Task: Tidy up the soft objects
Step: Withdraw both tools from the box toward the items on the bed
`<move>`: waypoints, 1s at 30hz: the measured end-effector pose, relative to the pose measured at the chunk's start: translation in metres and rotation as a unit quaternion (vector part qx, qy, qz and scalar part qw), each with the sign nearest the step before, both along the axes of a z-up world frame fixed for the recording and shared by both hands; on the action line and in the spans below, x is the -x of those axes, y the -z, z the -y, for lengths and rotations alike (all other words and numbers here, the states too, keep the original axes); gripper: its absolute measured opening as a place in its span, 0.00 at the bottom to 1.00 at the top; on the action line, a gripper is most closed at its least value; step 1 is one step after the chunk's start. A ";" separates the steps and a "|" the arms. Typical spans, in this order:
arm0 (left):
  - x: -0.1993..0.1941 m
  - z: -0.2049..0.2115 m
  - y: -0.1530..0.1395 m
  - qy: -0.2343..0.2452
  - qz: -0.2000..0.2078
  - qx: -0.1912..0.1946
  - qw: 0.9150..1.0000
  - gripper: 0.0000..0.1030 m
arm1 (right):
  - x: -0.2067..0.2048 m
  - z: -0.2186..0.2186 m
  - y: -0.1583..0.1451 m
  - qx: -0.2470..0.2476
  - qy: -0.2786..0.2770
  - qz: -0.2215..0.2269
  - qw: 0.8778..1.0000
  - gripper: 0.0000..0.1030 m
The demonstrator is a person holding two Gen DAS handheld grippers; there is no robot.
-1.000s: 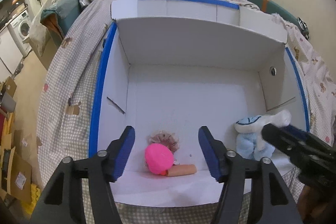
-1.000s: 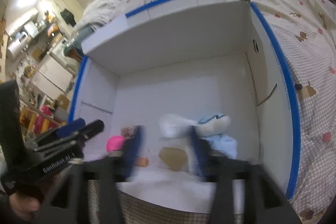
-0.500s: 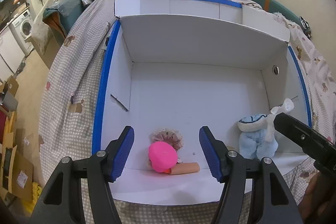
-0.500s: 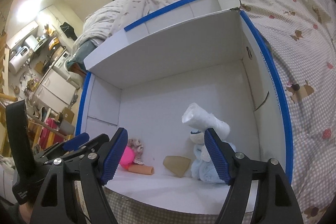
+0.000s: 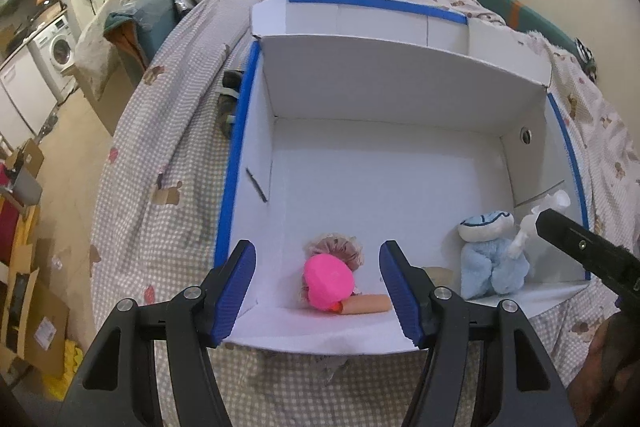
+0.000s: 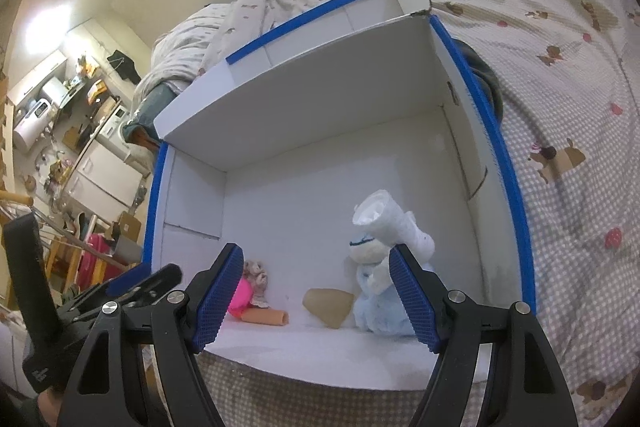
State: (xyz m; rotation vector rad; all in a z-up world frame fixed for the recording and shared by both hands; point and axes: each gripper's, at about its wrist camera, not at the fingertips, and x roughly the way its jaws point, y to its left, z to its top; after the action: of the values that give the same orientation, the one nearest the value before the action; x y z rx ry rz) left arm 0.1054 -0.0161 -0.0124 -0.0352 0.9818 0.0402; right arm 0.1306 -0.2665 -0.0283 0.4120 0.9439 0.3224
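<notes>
We hover both grippers, fingers apart and empty, over the box (image 5: 400, 99); doll (image 5: 329, 277) between left fingers (image 5: 236, 291), awaiting pickup.

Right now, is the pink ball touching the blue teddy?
Apart. The left wrist view shows bare white box floor between the pink ball and the blue teddy.

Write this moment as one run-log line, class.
left tool: open, empty | right tool: open, empty | box: pink doll, blue plush toy inside | stage: toys placed
</notes>
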 end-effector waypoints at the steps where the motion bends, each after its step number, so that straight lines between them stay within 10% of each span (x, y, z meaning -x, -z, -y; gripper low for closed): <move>1: 0.003 -0.002 -0.001 -0.002 0.001 0.000 1.000 0.60 | 0.002 0.001 -0.001 0.002 0.001 0.001 1.000 0.77; 30: 0.060 -0.022 0.005 -0.023 -0.006 -0.012 1.000 0.60 | 0.073 0.013 0.005 0.044 -0.014 -0.021 0.999 0.77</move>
State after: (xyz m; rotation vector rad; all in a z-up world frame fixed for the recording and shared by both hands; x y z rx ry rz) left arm 0.0452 0.0060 -0.0169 -0.0359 0.9933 0.0937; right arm 0.0581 -0.2791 -0.0333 0.3273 1.0023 0.2974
